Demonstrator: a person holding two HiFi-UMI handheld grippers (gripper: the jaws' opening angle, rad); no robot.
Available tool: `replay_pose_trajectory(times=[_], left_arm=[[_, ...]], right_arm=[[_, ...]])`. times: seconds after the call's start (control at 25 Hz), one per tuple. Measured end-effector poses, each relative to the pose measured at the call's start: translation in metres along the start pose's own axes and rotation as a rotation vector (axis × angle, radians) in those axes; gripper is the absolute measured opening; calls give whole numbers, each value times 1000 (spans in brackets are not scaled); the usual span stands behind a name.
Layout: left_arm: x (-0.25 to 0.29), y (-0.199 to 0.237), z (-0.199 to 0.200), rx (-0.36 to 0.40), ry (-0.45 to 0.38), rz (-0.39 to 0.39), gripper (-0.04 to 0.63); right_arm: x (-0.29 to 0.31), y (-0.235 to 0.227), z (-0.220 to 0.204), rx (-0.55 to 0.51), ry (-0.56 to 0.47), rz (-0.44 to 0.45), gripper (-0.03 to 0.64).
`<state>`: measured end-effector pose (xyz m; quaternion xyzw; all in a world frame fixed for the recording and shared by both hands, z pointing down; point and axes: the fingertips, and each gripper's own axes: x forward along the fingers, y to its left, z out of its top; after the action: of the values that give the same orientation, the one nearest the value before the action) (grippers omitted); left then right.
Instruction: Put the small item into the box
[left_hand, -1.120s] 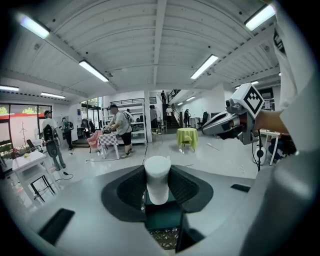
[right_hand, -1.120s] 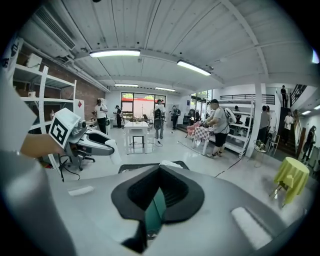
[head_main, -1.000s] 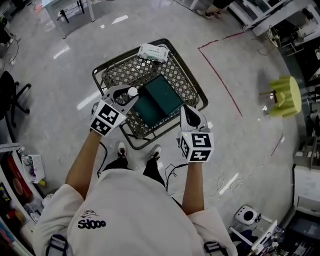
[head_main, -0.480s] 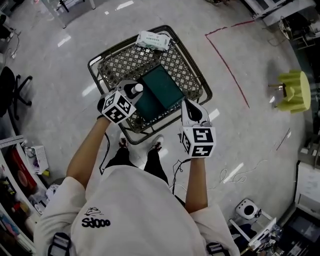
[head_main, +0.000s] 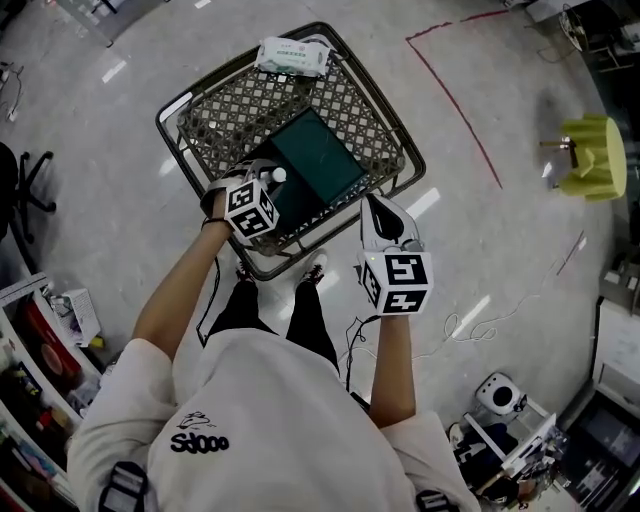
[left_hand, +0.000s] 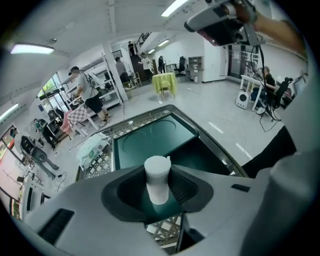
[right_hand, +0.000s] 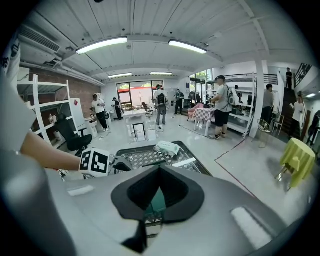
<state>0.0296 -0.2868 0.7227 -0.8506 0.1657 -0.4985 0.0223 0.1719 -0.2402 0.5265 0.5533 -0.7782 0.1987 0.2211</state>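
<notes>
The right gripper (head_main: 386, 224) hovers just outside the near right edge of the mesh basket (head_main: 236, 108) on the floor (head_main: 95, 205). Its fingers are pressed together with nothing between them. The left gripper (head_main: 256, 186) tilts steeply down over the basket's near left part. Its fingers pinch a small white bottle (left_hand: 157, 179), which stands upright between them. The bottle sits above the near left part of the dark green box (head_main: 312, 163) and is not in it. The box lies inside the basket, toward its near side. A white wipes packet (head_main: 291, 56) rests on the basket's far edge.
</notes>
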Motion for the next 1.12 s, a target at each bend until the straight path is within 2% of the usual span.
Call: replay_pose_trajectory(times=[0.16, 0.28, 0.84, 1.12], left_arm=[[21, -12, -5, 111, 56, -17, 137], [34, -22, -10, 157, 96, -43, 138], [73, -44, -15, 88, 138, -112, 144], [82, -59, -16, 58, 152, -172, 149]], right_arm=[[3, -3, -11, 15, 21, -3, 11], [4, -5, -17, 24, 28, -5, 11], [-2, -17, -36, 58, 58, -21, 11], [-6, -25, -44, 75, 65, -37, 11]])
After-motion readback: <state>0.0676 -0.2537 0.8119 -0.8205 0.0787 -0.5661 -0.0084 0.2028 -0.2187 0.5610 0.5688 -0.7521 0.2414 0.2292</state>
